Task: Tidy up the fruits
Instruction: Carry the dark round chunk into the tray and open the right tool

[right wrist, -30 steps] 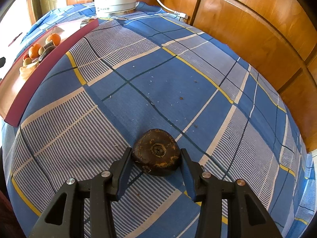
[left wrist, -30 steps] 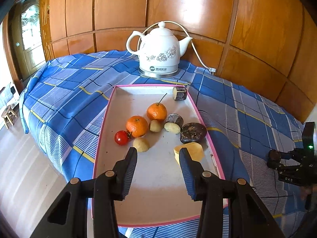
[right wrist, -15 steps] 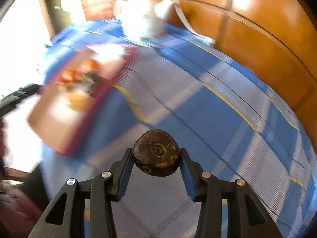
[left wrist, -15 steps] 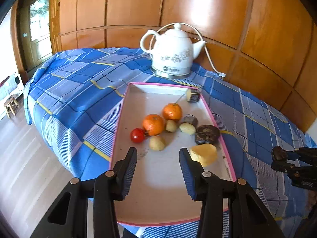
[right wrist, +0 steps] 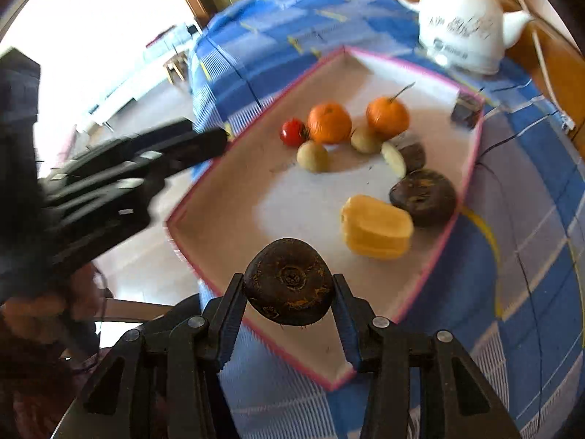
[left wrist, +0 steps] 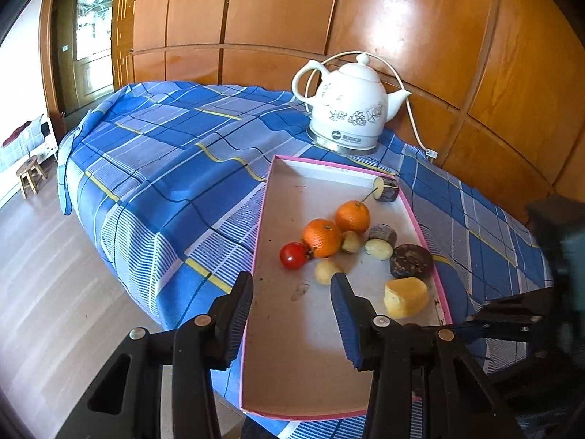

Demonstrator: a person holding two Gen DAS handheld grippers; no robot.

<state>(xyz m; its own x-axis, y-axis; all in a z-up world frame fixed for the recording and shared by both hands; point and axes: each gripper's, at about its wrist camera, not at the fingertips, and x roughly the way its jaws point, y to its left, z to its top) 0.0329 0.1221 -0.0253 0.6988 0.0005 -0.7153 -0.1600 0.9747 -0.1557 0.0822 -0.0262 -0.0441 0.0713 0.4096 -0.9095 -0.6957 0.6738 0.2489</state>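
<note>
I've swung my right claw, pinching a dark, rough, rounded fruit, off the bare plaid cloth to the near rim of the pink-edged tray, so the drop looks close. My left claw hangs spread and empty over the tray's near left, short of the glossy tomato and dimpled oranges.

Right claw clamps a dark round piece; left claw hangs parted, empty

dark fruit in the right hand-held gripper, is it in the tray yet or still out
Out. The dark fruit is clamped in the right hand-held gripper, held above the tray's near corner.
</note>
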